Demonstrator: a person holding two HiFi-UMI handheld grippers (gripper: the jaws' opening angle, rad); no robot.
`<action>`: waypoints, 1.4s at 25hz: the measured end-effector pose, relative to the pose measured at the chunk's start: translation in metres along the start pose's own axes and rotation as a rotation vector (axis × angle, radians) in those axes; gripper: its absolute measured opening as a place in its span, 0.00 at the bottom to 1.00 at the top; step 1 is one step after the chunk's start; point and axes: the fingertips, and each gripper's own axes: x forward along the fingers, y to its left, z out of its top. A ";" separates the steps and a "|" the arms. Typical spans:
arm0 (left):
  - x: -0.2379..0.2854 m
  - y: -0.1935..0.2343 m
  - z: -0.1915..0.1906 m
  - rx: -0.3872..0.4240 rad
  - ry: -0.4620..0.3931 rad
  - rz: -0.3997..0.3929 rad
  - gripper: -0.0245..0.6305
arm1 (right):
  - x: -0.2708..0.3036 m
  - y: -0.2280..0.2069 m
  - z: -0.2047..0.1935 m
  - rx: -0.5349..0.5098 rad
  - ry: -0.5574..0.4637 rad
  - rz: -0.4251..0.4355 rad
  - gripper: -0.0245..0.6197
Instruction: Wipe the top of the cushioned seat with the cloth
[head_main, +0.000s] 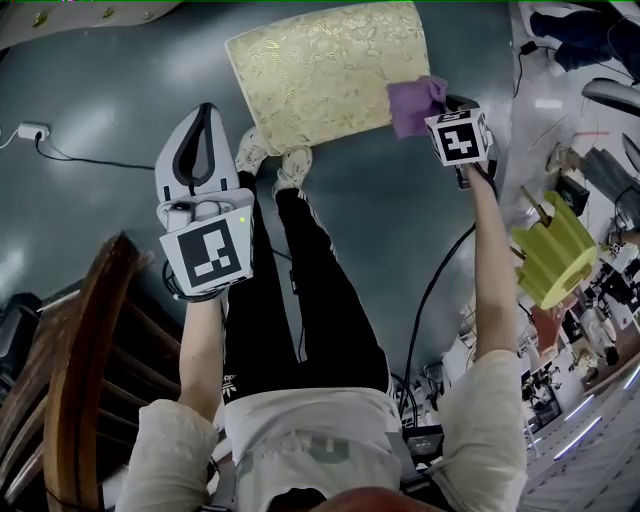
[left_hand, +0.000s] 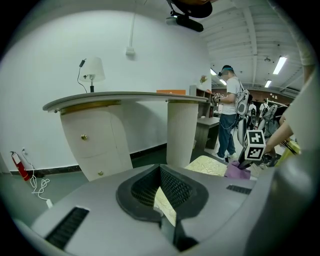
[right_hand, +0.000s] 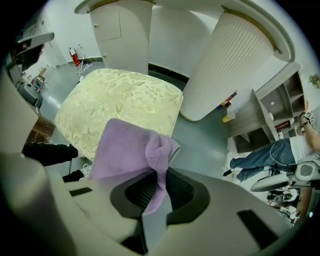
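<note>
Right arm out straight, right hand-held gripper (right_hand: 157, 187) pinching purple cloth (right_hand: 125, 150) at cushioned seat (right_hand: 120, 100) corner; left hand-held gripper (head_main: 204, 115) closed, empty

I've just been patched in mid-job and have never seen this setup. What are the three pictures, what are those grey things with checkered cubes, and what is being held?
There is no robot here. A person stands holding a two-jaw gripper in each hand, and the checkered cubes are part of those grippers. The head view looks steeply down from the person's head. The other two views come from cameras riding on each gripper, looking along its jaws. Below is a cream, flower-patterned cushioned seat. The right gripper is shut on a purple cloth, held at the seat's near right corner. The left gripper is shut with nothing in it, off to the seat's side.
</note>
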 end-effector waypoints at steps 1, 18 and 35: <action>0.000 0.000 0.000 -0.002 0.002 0.000 0.04 | 0.000 -0.001 -0.001 -0.003 0.005 -0.005 0.13; 0.008 -0.002 -0.001 0.004 0.002 -0.016 0.04 | 0.005 -0.012 -0.006 0.031 0.022 -0.071 0.13; -0.064 -0.012 0.208 -0.020 -0.256 -0.090 0.04 | -0.387 -0.022 0.164 0.566 -0.878 -0.197 0.13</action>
